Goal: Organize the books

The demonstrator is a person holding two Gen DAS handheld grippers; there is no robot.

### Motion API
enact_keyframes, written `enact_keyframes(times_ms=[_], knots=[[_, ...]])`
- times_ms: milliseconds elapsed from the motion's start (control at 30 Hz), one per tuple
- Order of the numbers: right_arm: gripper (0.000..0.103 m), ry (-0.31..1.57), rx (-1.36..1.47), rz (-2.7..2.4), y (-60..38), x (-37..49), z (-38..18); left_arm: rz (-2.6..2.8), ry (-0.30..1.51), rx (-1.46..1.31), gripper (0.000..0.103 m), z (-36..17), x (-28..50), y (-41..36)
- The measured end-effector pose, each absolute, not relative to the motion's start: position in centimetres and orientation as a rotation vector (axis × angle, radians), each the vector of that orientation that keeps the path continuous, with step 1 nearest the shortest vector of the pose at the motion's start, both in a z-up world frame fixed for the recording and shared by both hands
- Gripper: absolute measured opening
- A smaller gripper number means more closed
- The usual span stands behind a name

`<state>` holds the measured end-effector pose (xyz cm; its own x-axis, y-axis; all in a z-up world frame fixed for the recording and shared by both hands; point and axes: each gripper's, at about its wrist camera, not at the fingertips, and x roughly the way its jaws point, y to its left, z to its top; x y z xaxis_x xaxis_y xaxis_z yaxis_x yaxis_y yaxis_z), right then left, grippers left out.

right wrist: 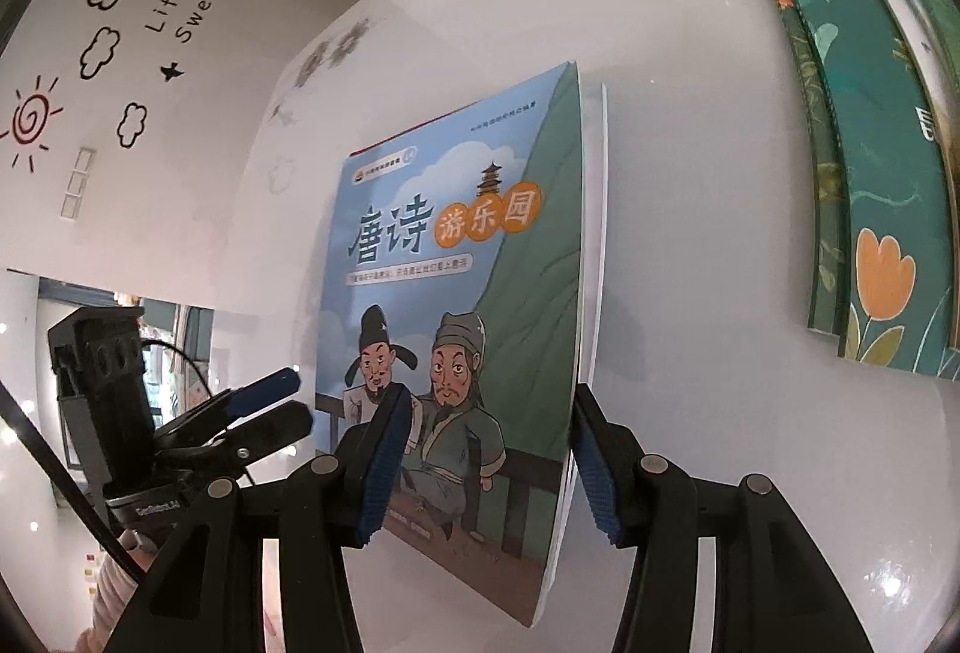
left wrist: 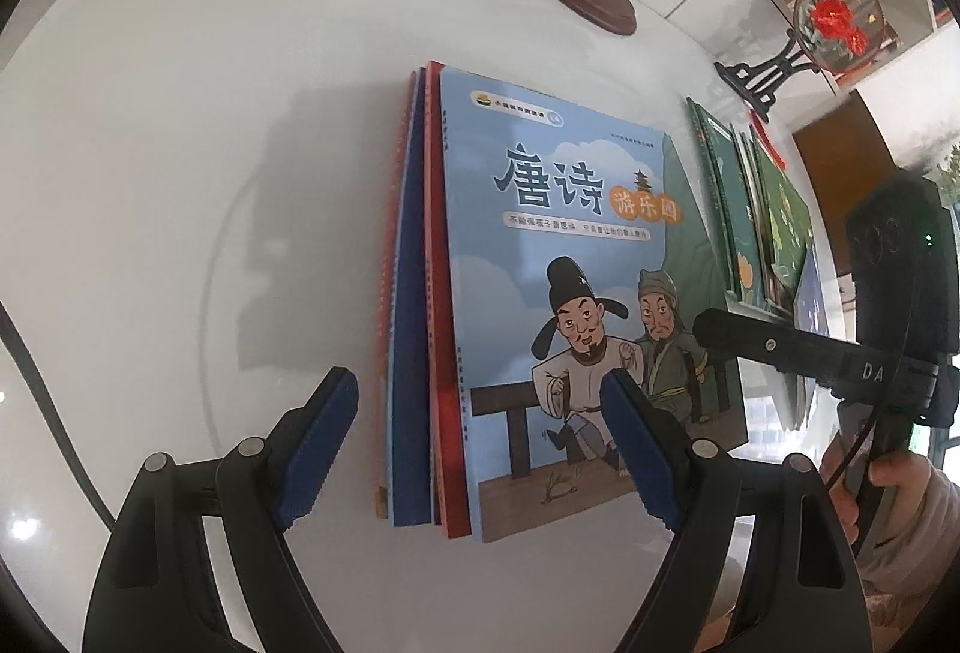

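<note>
A stack of thin paperback books topped by a blue cartoon-cover book point(left wrist: 558, 257) lies on the glossy white bench point(left wrist: 180, 173). The left gripper point(left wrist: 480, 449) hangs open over the stack's near end. The right gripper point(right wrist: 489, 464) straddles the top book's right edge, jaws parted, pads not pressing it.

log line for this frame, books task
left gripper: open over book stack | right gripper: open astride blue Tang poetry book | green books: apart, right
</note>
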<state>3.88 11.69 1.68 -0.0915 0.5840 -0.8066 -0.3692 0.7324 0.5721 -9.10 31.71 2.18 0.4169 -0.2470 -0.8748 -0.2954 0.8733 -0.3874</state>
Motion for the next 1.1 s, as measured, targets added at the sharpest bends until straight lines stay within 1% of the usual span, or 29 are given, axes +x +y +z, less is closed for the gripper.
enact_keyframes(times_ms=[67, 300, 633, 833, 1000, 1100], knots=[[0.060, 1.443, 0.144, 0.804, 12.4, 3.6, 2.0, 0.038, 1.158, -0.534, 0.082, 2.4, -9.2, 31.4], [0.060, 1.458, 0.157, 0.843, 12.8, 3.7, 1.7, 0.063, 1.177, -0.496, 0.082, 3.0, -8.9, 29.6], [0.060, 1.413, 0.246, 0.823, 6.5, 5.8, 3.9, 0.043, 1.187, -0.457, 0.082, 4.5, -5.6, 24.8], [0.060, 1.411, 0.348, 0.775, 0.2, 6.9, 4.4, -0.083, 1.201, -0.389, 0.082, 5.5, 0.0, 18.8], [0.060, 1.376, 0.512, 0.655, -9.2, 7.9, 4.6, -0.227, 1.236, -0.288, 0.082, 5.8, 5.6, 11.6], [0.060, 1.318, 0.559, 0.586, -14.9, 7.1, 5.5, -0.321, 1.267, -0.225, 0.082, 5.4, 8.6, 6.9]])
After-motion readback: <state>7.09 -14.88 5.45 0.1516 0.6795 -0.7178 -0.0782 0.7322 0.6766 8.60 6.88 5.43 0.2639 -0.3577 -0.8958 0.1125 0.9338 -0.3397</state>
